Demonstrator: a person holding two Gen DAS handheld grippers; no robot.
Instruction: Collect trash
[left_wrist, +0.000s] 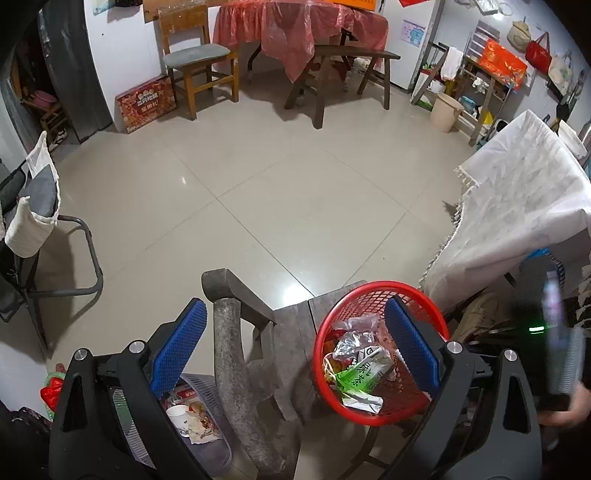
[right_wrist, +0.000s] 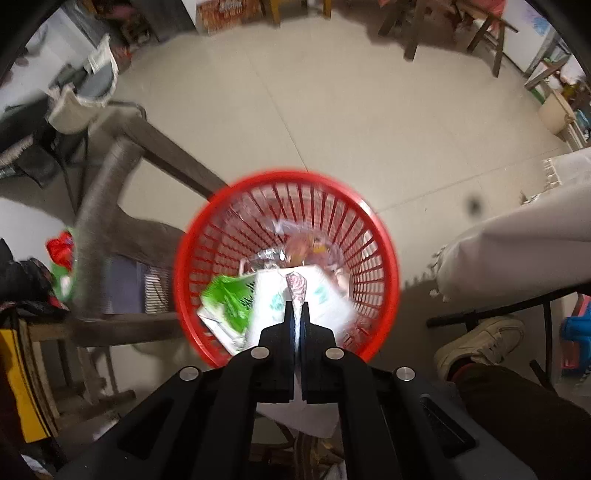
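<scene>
- At your far left in the left wrist view, a grey mesh bin (left_wrist: 207, 417) sits low on the floor beside the wooden chair (left_wrist: 236, 354), with a paper cup (left_wrist: 178, 412) and food scraps inside.
- Your left hand-held gripper (left_wrist: 295, 354) is spread wide with nothing between its blue pads (left_wrist: 181, 347); it hangs above the chair seat and the near edge of the red basket (left_wrist: 380, 288).
- The red basket stands on the chair seat, and in it lie a green tea carton (left_wrist: 364, 371), crumpled foil (left_wrist: 349, 341) and other wrappers.
- Your right hand-held gripper (right_wrist: 297, 314) is pinched narrow on a white paper wrapper (right_wrist: 314, 295), held over the basket's near rim (right_wrist: 288, 177); this view is blurred.
- To the right, a white cloth (left_wrist: 517, 206) drapes over a desk, and your shoe (right_wrist: 484, 341) is on the floor below it.
</scene>
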